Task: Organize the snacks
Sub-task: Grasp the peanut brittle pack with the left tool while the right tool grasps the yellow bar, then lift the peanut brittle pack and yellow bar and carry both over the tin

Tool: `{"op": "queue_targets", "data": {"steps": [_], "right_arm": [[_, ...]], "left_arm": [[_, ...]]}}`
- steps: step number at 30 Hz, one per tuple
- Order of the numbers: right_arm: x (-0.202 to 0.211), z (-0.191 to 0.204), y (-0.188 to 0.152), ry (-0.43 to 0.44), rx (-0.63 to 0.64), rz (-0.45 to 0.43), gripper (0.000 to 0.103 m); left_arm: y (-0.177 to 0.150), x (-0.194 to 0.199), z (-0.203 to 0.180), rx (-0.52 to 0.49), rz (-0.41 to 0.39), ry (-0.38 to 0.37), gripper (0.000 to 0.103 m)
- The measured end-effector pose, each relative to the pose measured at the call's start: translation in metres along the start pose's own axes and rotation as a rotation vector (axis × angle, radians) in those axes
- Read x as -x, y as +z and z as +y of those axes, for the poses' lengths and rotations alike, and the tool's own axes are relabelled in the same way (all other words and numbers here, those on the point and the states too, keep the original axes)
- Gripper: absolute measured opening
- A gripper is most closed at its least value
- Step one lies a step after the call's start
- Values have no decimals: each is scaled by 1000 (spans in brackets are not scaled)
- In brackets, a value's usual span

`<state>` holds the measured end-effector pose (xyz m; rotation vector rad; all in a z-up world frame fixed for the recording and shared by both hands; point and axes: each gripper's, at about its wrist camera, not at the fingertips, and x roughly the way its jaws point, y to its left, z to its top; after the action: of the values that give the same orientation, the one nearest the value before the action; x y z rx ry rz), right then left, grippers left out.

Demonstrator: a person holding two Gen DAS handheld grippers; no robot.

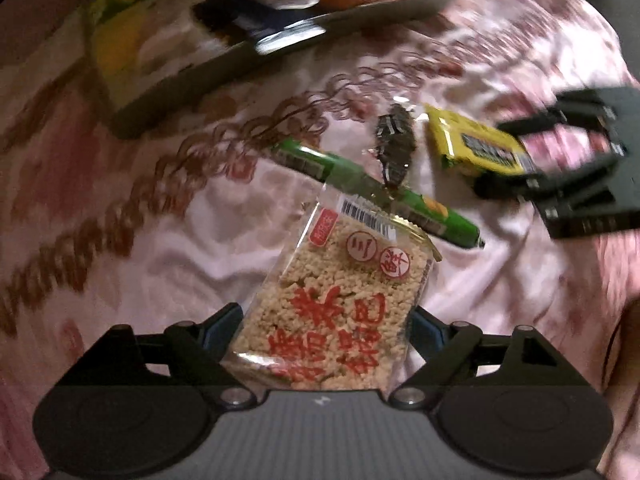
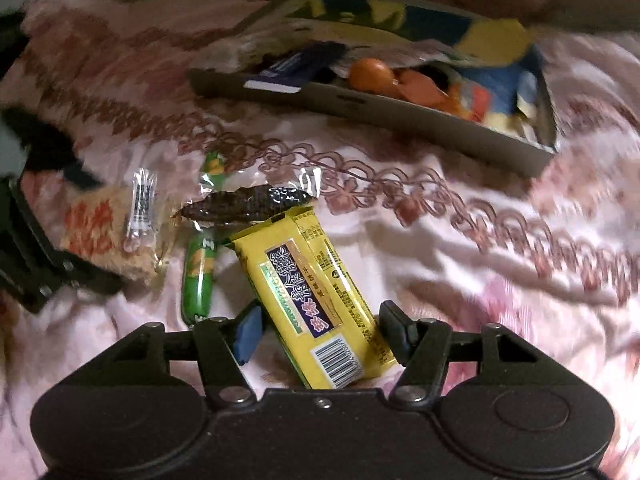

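Observation:
A clear pack of puffed-rice cracker (image 1: 340, 300) with red characters lies on the pink patterned cloth. My left gripper (image 1: 326, 320) straddles it, a pad against each long side. A yellow snack bar (image 2: 316, 292) sits between the fingers of my right gripper (image 2: 320, 328), which press its two edges. Between the two packs lie a green sausage stick (image 1: 360, 184) and a dark snack in clear wrap (image 1: 394, 148). The right wrist view shows the cracker pack (image 2: 108, 236) and left gripper (image 2: 36, 264) at the left edge. In the left wrist view the right gripper (image 1: 560, 168) holds the yellow bar (image 1: 476, 144).
A shallow grey tray (image 2: 400, 116) stands beyond the loose snacks, holding orange pieces (image 2: 372, 74), a dark blue pack (image 2: 296, 66) and a blue-and-yellow bag (image 2: 500, 60). The left wrist view shows the tray's wall (image 1: 132, 112) at upper left. Rumpled pink cloth (image 2: 480, 248) spreads all around.

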<state>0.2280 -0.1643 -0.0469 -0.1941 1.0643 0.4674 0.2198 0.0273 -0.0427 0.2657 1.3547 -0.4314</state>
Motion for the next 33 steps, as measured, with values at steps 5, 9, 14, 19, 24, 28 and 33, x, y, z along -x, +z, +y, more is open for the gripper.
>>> {"op": "queue_targets", "data": {"steps": [5,9,14,19,24,28,33], "right_arm": [[4,4,-7,-9,-80,13,63],[8,9,-9,-3,-129,4,62],[17,2,-13,44,-249,-16,61],[24,-9,-16,91,-350,-30,60],[21,-9,-18,95,-354,-30,57],[22,-19,-20,154,-434,-37,54],[21,-23,-20,152,-463,-49,53]], "left_arm": [[-7,3,3,220,-12,-8,89],[-22,7,3,377,-65,-13,88],[-42,14,5,469,-119,-41,86],[-50,16,8,522,-159,-80,86],[-53,14,10,558,-191,-123,85],[-60,19,13,577,-229,-164,83],[-63,24,17,594,-259,-192,82]]}}
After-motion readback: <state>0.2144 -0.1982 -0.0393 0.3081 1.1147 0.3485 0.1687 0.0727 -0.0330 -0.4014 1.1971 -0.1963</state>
